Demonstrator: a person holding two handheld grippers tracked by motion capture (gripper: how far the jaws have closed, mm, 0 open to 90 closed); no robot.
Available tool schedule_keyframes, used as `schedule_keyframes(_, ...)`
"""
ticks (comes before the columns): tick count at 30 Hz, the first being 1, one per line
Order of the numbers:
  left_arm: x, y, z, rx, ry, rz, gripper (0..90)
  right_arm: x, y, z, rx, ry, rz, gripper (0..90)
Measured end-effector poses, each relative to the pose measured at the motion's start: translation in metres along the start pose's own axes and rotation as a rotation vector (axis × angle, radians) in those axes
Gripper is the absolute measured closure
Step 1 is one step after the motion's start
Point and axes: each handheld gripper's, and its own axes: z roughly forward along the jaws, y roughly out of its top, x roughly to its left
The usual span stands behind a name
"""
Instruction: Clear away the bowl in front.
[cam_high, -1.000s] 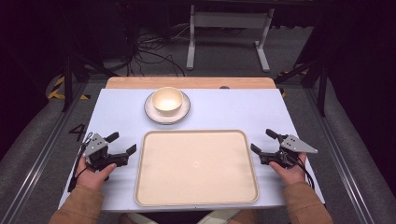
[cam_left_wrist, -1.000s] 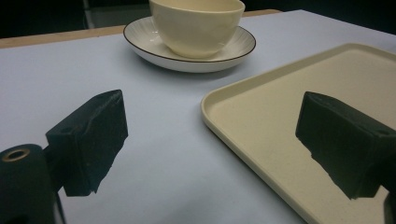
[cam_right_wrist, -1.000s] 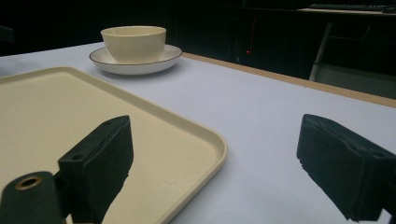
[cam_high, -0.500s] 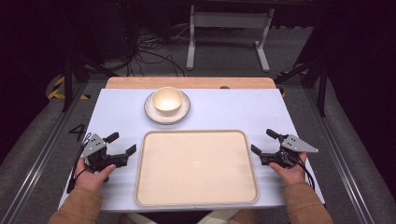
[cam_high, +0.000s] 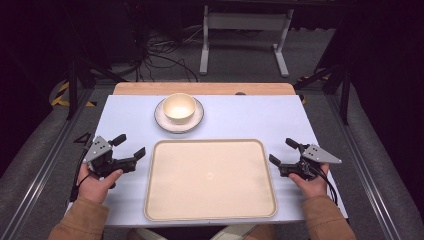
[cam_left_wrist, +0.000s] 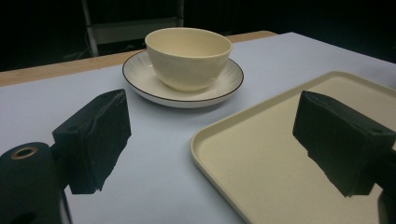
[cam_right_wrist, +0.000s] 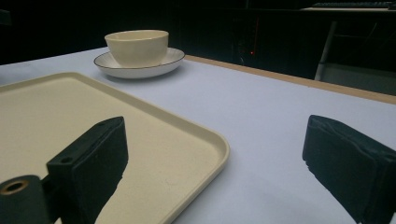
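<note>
Both grippers (cam_high: 129, 147) (cam_high: 282, 151) agape, flanking tray (cam_high: 210, 212) edges.

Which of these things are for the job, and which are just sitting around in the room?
For the job:
- tray, flanked by the open left gripper and open right gripper
- bowl, sitting on the saucer

Just lying about:
- cables on the floor beyond the table
- white frame legs behind them
</note>
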Motion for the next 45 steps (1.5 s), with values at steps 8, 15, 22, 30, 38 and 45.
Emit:
schedule_keyframes(8, -0.002, 0.012, 0.005, -0.004, -0.013, 0.007, 11.6, 0.000, 0.000, 0.000, 0.001, 0.003, -0.001, 8.4)
schedule_keyframes(15, 0.001, 0.024, 0.011, 0.005, -0.022, 0.004, 11.6, 0.000, 0.000, 0.001, 0.004, 0.006, -0.009, 7.7)
schedule_keyframes(22, 0.001, 0.039, 0.023, 0.012, -0.027, 0.015, 12.7, 0.000, 0.000, -0.001, -0.009, -0.003, -0.002, 7.4)
schedule_keyframes(30, 0.005, 0.053, 0.040, 0.015, -0.039, 0.018, 12.7, 0.000, -0.001, -0.001, -0.012, -0.002, -0.004, 6.4)
schedule_keyframes(38, 0.007, 0.062, 0.057, 0.020, -0.052, 0.045, 12.6, -0.001, -0.001, -0.002, -0.019, 0.001, 0.002, 5.9)
schedule_keyframes(45, 0.009, 0.071, 0.071, 0.012, -0.074, 0.041, 12.4, -0.002, -0.002, -0.003, -0.039, -0.004, 0.019, 5.8)
